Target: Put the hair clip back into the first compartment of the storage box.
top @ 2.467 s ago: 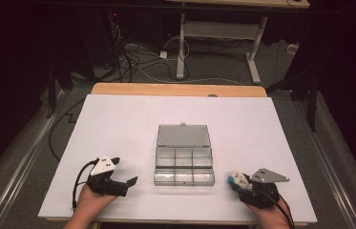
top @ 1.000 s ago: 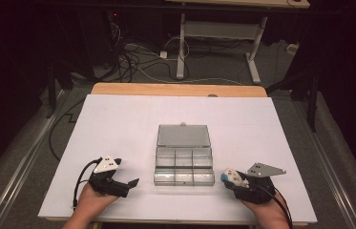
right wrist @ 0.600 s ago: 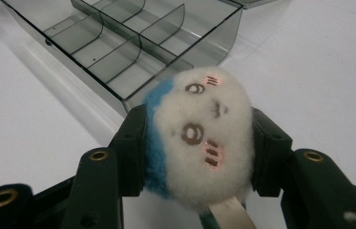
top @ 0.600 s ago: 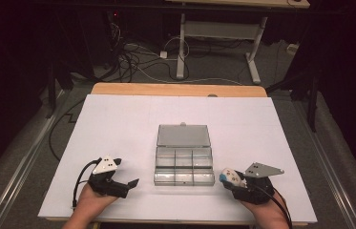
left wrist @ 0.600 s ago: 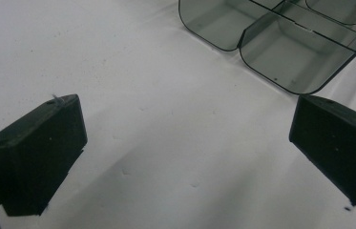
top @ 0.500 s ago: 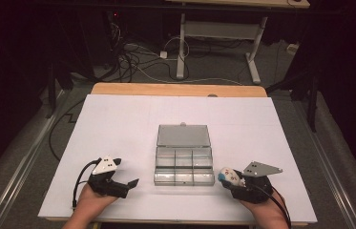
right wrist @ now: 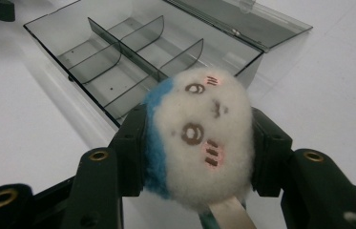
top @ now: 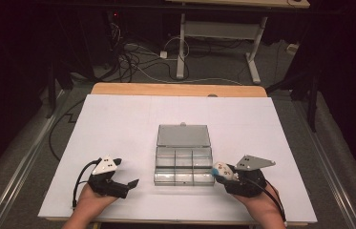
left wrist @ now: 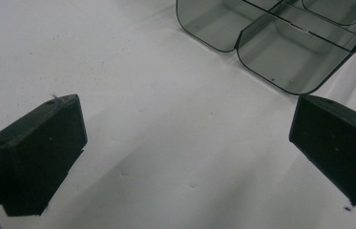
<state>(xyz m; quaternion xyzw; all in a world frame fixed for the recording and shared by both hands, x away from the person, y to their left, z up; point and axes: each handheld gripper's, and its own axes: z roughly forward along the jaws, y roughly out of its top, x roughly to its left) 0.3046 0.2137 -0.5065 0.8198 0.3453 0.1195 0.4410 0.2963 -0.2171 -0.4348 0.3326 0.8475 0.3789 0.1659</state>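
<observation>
The plush toy (right wrist: 199, 138) is soft, fuzzy cloth: white pile with a blue patch and stitched or printed face marks, and a smooth fabric tag below it. The compartment box (top: 183, 157) is smoke-tinted transparent plastic, glossy and smooth, with thin dividers and a hinged lid of the same plastic. The counter (top: 118, 124) carries a matt white sheet with faint dents; a bare wooden edge shows at its far side. The right tongs (right wrist: 199, 157) are matt black plastic with brass-coloured inserts; the left tongs (left wrist: 185, 157) have matt black pads.

A white table (top: 118, 124) (wooden far edge), tangled floor cables (top: 132, 57) behind.
</observation>
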